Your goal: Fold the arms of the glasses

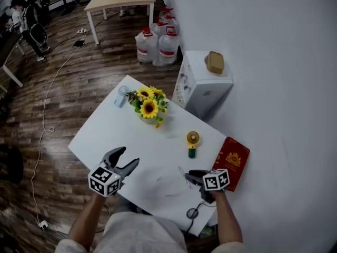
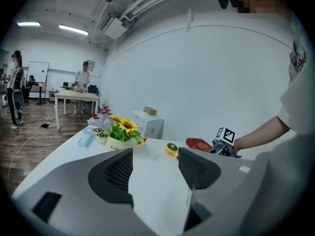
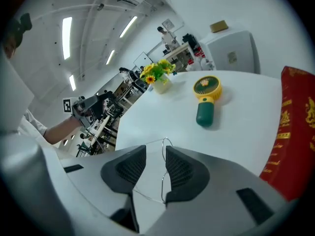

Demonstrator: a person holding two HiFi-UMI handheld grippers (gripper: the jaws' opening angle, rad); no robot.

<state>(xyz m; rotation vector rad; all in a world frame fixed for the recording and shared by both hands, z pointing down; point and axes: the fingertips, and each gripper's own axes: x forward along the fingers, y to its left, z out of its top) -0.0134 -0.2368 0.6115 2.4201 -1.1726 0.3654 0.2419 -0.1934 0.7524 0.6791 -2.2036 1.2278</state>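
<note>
Yellow fan, red booklet beside glasses

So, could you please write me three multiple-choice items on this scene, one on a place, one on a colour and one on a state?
1. Where does the red booklet lie?
A. at the table's edge by the right gripper
B. beside the sunflowers
C. on the white cabinet

2. What colour is the handheld fan's handle?
A. blue
B. green
C. red

3. How is the left gripper?
A. shut on the glasses
B. open and empty
C. shut on the fan

Answers:
1 A: the head view shows it at the edge, just beyond the right gripper.
2 B: the handle is green under a yellow head.
3 B: its jaws stand apart with only bare table between them.
</note>
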